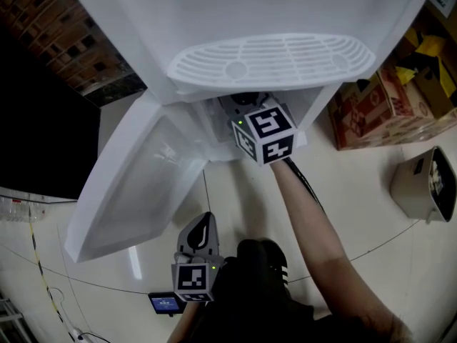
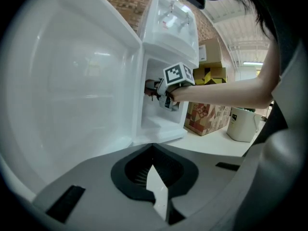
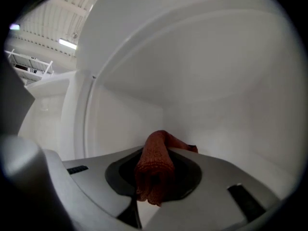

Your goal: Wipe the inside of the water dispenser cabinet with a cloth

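Inside the water dispenser's (image 1: 235, 6) lower cabinet (image 3: 216, 105), the right gripper (image 3: 159, 150) is clamped on a rust-coloured cloth (image 3: 154, 170), which bulges out between the jaws and reaches forward toward the back corner; whether it is touching the wall there I cannot tell. The cloth looks light, soft and loosely woven, so it will likely fold and drag rather than slide stiffly. A hold on the bunched middle, as now, should leave enough loose fabric in front to press flat against the walls. The left gripper (image 2: 150, 150) hangs low beside the person, jaws together with nothing between them (only a pale sliver of floor shows through the gap). The cabinet walls are smooth white plastic, probably slick, with rounded corners that may need the cloth pushed in. Its door (image 1: 136, 184) stands swung wide to the left. The dispenser stands on a pale glossy floor (image 1: 235, 191), with printed cardboard boxes (image 1: 382, 106) and a beige bin (image 1: 421, 184) off to the right.
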Demonstrator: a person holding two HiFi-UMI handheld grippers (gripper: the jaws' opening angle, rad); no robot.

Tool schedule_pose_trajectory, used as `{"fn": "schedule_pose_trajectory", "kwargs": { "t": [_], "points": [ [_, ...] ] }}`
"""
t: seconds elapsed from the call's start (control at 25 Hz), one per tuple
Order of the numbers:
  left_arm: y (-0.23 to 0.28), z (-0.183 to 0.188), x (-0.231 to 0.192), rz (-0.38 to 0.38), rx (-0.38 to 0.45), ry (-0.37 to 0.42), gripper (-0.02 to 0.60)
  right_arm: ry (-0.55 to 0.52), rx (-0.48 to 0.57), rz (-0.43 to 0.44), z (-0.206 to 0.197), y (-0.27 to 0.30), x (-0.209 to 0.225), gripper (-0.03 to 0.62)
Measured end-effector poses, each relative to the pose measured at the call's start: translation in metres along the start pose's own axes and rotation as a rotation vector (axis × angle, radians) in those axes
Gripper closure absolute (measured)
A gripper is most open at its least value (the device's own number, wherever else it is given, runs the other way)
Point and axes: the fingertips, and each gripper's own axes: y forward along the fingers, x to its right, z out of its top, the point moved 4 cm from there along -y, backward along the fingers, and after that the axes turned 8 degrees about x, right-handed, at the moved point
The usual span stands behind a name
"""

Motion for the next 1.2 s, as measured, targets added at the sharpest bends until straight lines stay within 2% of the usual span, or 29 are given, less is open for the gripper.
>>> {"fn": "schedule_pose_trajectory", "kwargs": {
  "t": [0.28,0.44,0.52,0.6,0.8,0.92,1.04,1.2],
  "points": [
    [-0.004,-0.006,-0.006,-0.003,-0.005,0.023,0.595,0.022,-0.322,0.031,-0.112,-0.024,-0.015,0.517],
    [-0.003,-0.005,-0.005,-0.002,-0.007,0.014,0.595,0.009,-0.394,0.062,-0.14,-0.036,-0.027,0.517],
    [-0.003,-0.005,-0.005,0.0,-0.006,0.005,0.595,-0.017,-0.373,0.049,-0.131,-0.036,-0.024,0.517],
    [-0.003,-0.001,-0.004,0.014,0.0,-0.014,0.595,-0.054,-0.313,-0.002,-0.099,-0.037,-0.018,0.517],
    [-0.001,-0.005,-0.005,0.003,0.006,0.008,0.595,-0.199,-0.101,-0.281,-0.005,-0.064,0.024,0.519],
    [0.003,-0.002,0.0,-0.008,0.016,0.012,0.595,-0.262,-0.018,-0.41,0.036,-0.079,0.047,0.519],
    [0.001,0.0,0.006,-0.013,0.018,0.012,0.595,-0.251,-0.021,-0.487,0.043,-0.087,0.063,0.519],
    [-0.001,0.0,0.007,-0.011,0.013,0.022,0.595,-0.196,-0.092,-0.556,0.021,-0.09,0.077,0.519]
  ]
}}
